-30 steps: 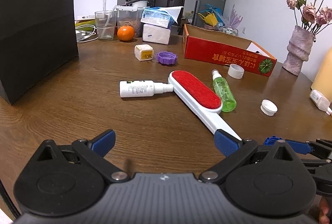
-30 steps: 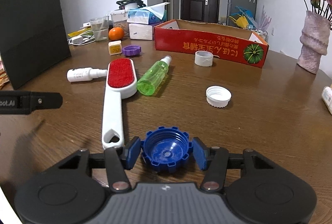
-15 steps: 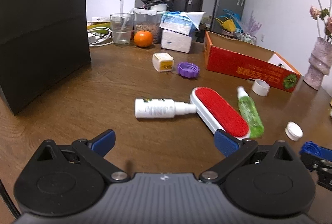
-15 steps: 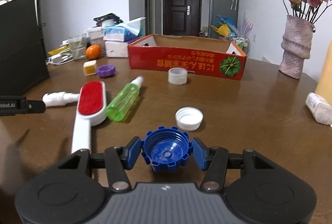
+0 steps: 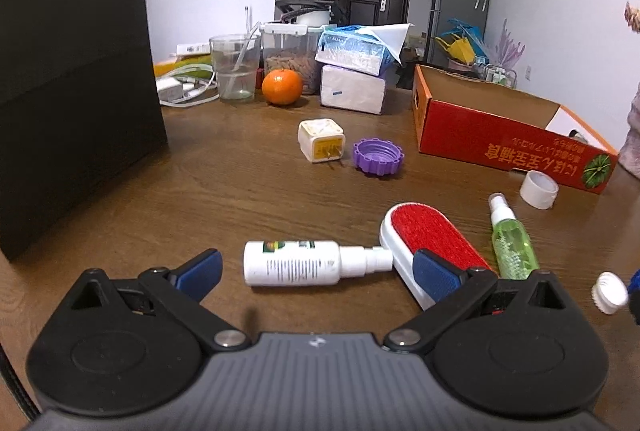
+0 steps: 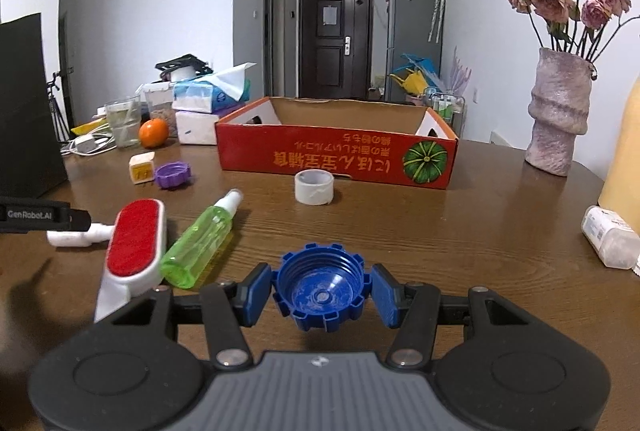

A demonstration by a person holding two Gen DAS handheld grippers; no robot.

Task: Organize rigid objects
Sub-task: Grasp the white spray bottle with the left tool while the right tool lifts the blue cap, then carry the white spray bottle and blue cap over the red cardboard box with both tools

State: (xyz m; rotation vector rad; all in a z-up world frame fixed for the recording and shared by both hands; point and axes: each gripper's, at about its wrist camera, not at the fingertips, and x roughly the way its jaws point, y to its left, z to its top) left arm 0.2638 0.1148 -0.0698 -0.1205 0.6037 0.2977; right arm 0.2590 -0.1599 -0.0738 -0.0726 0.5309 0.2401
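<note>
My right gripper [image 6: 320,297] is shut on a blue ribbed cap [image 6: 320,291], held above the table in front of the open red cardboard box [image 6: 340,155]. My left gripper [image 5: 320,273] is open and empty, just short of a white spray bottle [image 5: 304,263] lying on its side. A red lint brush [image 5: 432,243], a green spray bottle [image 5: 512,243], a purple cap [image 5: 378,156], a white cube plug [image 5: 321,140], a tape roll [image 6: 314,187] and a white cap [image 5: 609,292] lie on the table.
A black bag [image 5: 72,71] stands at the left. An orange [image 5: 282,86], a cup, a jar and tissue packs sit at the back. A vase of flowers [image 6: 558,115] stands right of the box, with a small white bottle [image 6: 608,237] near the right edge.
The right gripper has lifted the blue cap and carried it forward toward the red box. The left gripper has moved forward and left, closer to the white spray bottle.
</note>
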